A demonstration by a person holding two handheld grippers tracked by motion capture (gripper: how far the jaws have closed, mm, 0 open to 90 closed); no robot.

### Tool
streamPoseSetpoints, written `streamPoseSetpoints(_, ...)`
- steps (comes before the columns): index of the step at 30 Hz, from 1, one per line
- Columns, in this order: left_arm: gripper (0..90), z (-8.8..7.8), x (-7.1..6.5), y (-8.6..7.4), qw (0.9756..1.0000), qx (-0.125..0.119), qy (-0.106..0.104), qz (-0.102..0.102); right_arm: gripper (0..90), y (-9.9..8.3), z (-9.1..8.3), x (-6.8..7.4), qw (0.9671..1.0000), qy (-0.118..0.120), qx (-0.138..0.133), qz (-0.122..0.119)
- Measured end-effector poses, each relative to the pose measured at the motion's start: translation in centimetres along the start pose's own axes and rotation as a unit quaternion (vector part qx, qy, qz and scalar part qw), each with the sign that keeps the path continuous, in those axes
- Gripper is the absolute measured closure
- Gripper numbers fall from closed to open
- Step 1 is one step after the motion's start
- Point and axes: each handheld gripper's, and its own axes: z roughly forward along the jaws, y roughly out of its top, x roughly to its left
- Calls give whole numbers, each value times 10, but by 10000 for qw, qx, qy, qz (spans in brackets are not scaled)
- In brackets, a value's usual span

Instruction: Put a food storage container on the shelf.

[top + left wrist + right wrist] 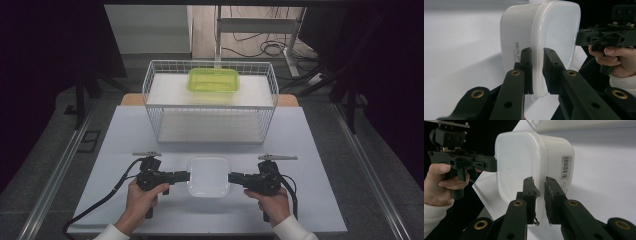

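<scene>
While both hands stay low at the near edge of the bench (300,135), a white lidded container (208,176) sits between the two grippers, midway along that edge. At its left side the left gripper (186,176) has its jaws narrowed onto the lid rim, one jaw on each face of the rim, as the left gripper view confirms on the container (541,37). At its right side the right gripper (232,177) is likewise clamped on the opposite rim; the right gripper view shows its pads pressed to the container (524,162). Toward the far edge stands a white wire basket (210,107), with a green lidded box (213,80) on its upper shelf, well apart from the grippers.
</scene>
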Motion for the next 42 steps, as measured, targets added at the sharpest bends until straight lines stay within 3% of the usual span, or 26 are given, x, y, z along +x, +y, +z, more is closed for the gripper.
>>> streamPoseSetpoints(4, 784, -3, -6, 3, 9998, -54, 79, 146, 792, 2, -1, 3, 9999, -46, -58, -133)
streamPoseSetpoints(23, 783, -11, -17, 17, 9988, -275, 154, 388, 792, 19, -12, 14, 9986, -31, -247, -475)
streamPoseSetpoints(31, 782, -19, -29, 35, 9973, -443, 159, 556, 792, 36, -20, 21, 9971, -66, -379, -660)
streamPoseSetpoints(42, 783, -35, -50, 65, 9932, -717, 256, 885, 791, 70, -36, 39, 9929, -104, -584, -1027)
